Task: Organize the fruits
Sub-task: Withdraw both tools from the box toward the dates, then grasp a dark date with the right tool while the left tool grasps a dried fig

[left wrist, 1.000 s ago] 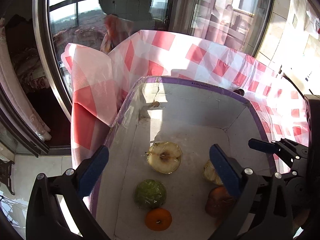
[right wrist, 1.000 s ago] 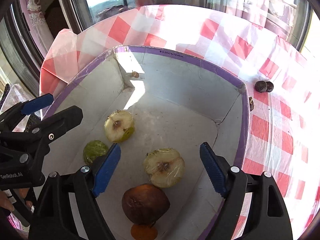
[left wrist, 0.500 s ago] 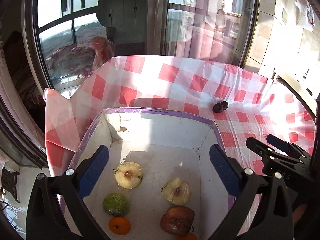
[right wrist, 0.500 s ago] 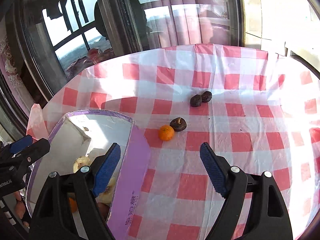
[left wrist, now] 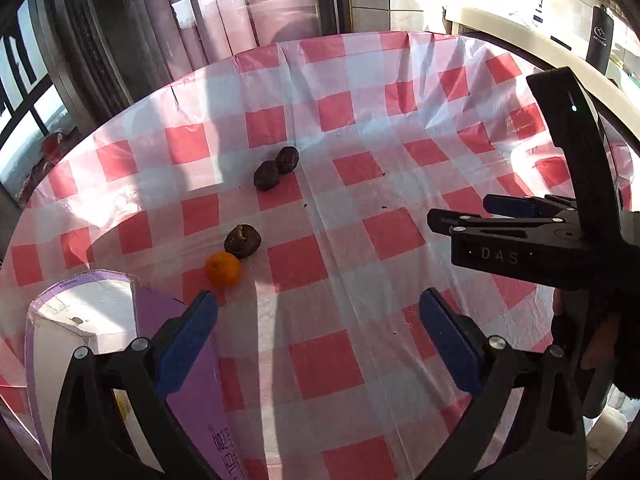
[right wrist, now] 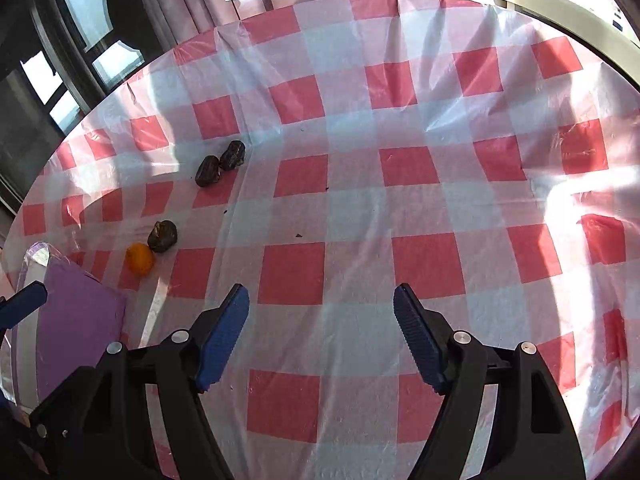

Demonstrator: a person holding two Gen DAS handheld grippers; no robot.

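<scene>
A small orange lies on the red-checked tablecloth next to a dark shrivelled fruit; two more dark fruits lie farther back. The same orange, dark fruit and pair show at the left of the right wrist view. The purple-rimmed box stands at the lower left. My left gripper is open and empty above the cloth, just right of the box. My right gripper is open and empty over bare cloth; it also shows in the left wrist view.
The round table's cloth drapes over the edges. Windows and curtains stand behind the table. The box's purple wall sits at the left of the right gripper.
Both grippers have swung right, away from over the box's inside, and now look across the tablecloth. The fruit inside the box has left view.
</scene>
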